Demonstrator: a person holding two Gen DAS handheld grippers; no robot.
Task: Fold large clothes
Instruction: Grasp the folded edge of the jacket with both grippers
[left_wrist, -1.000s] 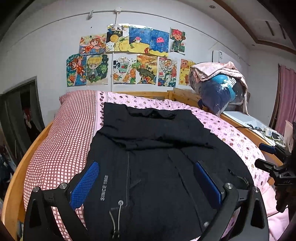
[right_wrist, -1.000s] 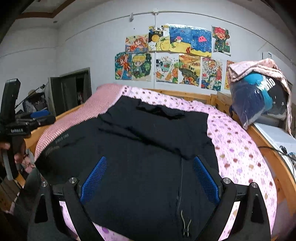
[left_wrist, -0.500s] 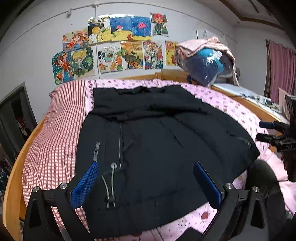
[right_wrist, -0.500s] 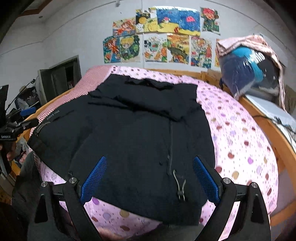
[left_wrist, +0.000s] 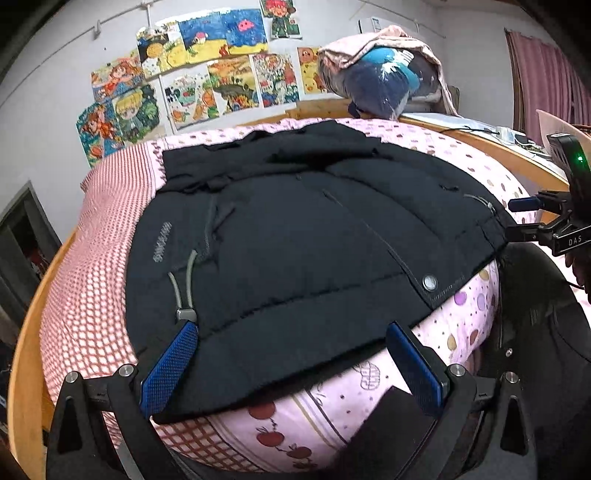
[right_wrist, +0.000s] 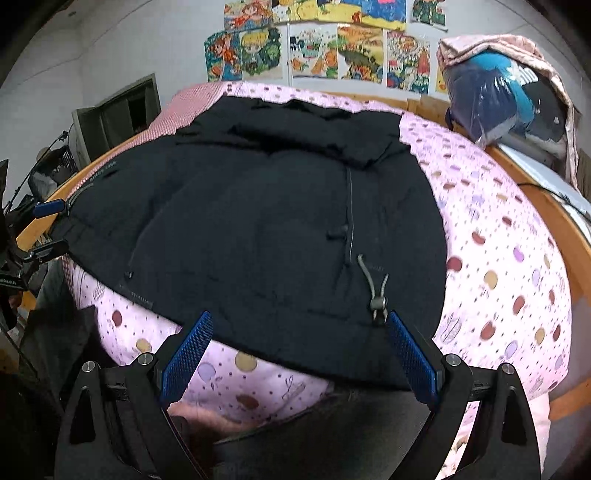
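Both grippers have dropped toward the near hem of the black jacket (left_wrist: 295, 240). The left gripper (left_wrist: 291, 365) and right gripper (right_wrist: 297, 356) now straddle that hem, each beside a drawcord toggle (left_wrist: 186, 314).

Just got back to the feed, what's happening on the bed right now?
A person holds a gripper in each hand over a black jacket spread flat on the pink bedding. The left gripper and right gripper are both open at the jacket's near hem, one toward each corner. Neither has hold of the fabric yet, so the fold hasn't started.
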